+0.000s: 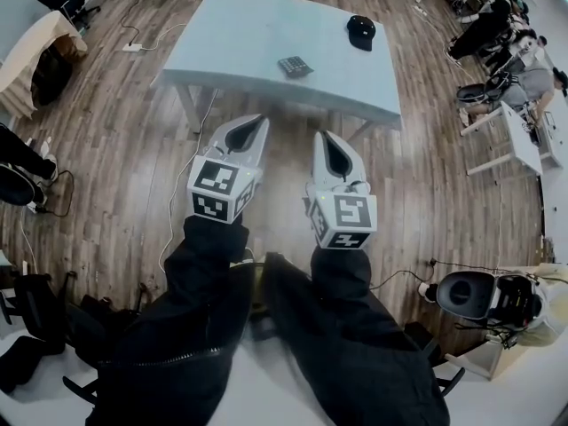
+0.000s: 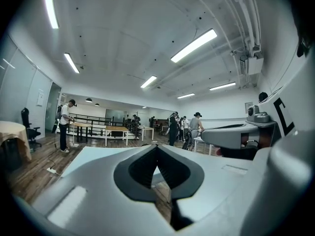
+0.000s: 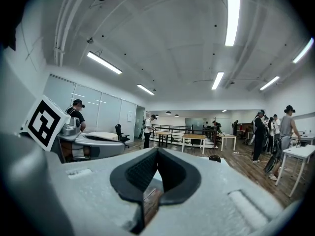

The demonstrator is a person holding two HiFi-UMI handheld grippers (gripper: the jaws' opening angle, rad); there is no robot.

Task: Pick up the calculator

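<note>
**Student:** What state is each claw in?

**Instructor:** Left claw (image 2: 157, 147): tips pressed together, nothing between them. Right claw (image 3: 157, 151): likewise closed tip to tip and empty. In the head view both sit at centre frame, side by side, over the wood floor (image 1: 417, 176), pointing toward the top of the frame.

**Student:** And the calculator?

**Instructor:** Calculator (image 1: 295, 66): lies flat on the pale worktop (image 1: 231, 34), upper centre of the head view, close to the worktop's lower edge in the frame and well apart from both claws. Black cap (image 1: 361, 31): upper right of the same worktop, apart from the calculator.

**Student:** What could go wrong from here?

**Instructor:** Judged risks:
- (a) A claw that arrives closed cannot take the calculator and would shove it across the smooth top. The cause would be jaws not spread before contact.
- (b) The calculator looks thin and flat. Jaws coming in too high would close on nothing, and too low would strike the worktop.
- (c) It lies near the edge, so a push toward the person may send it onto the floor.
- (d) The two claws ride close together and may knock each other if both reach.
</note>
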